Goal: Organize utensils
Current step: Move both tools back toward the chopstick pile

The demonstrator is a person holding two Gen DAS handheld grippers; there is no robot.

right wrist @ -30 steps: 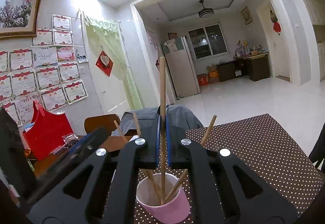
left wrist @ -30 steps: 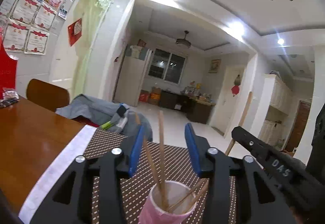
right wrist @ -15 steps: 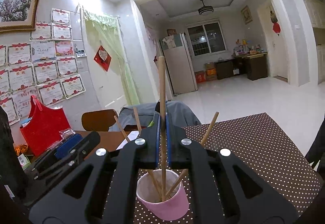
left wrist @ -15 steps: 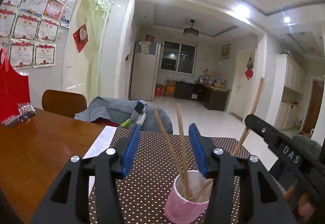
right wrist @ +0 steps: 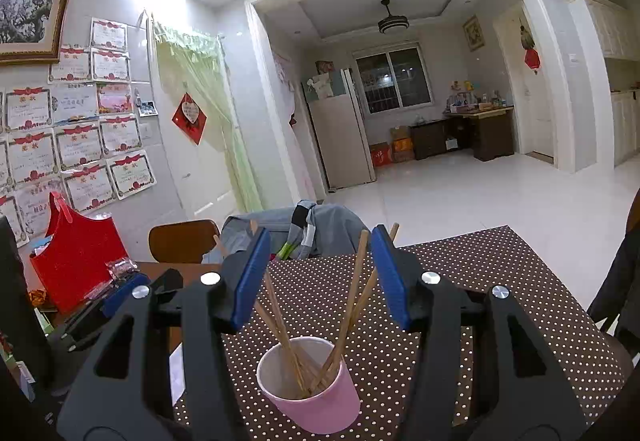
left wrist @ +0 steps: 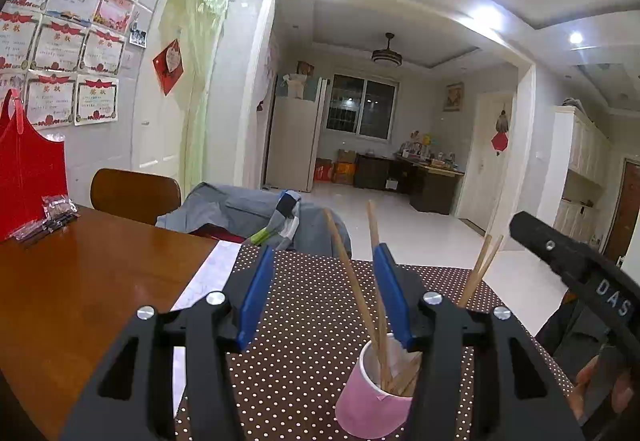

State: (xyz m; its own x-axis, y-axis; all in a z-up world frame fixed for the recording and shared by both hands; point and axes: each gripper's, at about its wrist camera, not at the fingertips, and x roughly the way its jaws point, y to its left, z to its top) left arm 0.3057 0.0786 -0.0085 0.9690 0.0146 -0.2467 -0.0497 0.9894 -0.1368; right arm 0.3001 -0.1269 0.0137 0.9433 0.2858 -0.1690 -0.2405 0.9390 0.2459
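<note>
A pink paper cup (right wrist: 316,393) of wooden chopsticks (right wrist: 352,301) stands on the brown polka-dot mat (right wrist: 480,281) covering the desk (left wrist: 80,281). The right tool (right wrist: 320,273) is opening, chopsticks loose between its blue pads; the left tool (left wrist: 324,293) stands spread, gripping nothing.

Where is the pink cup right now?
The pink cup stands on the dotted mat, low in the middle of the right wrist view, chopsticks inside it.
</note>
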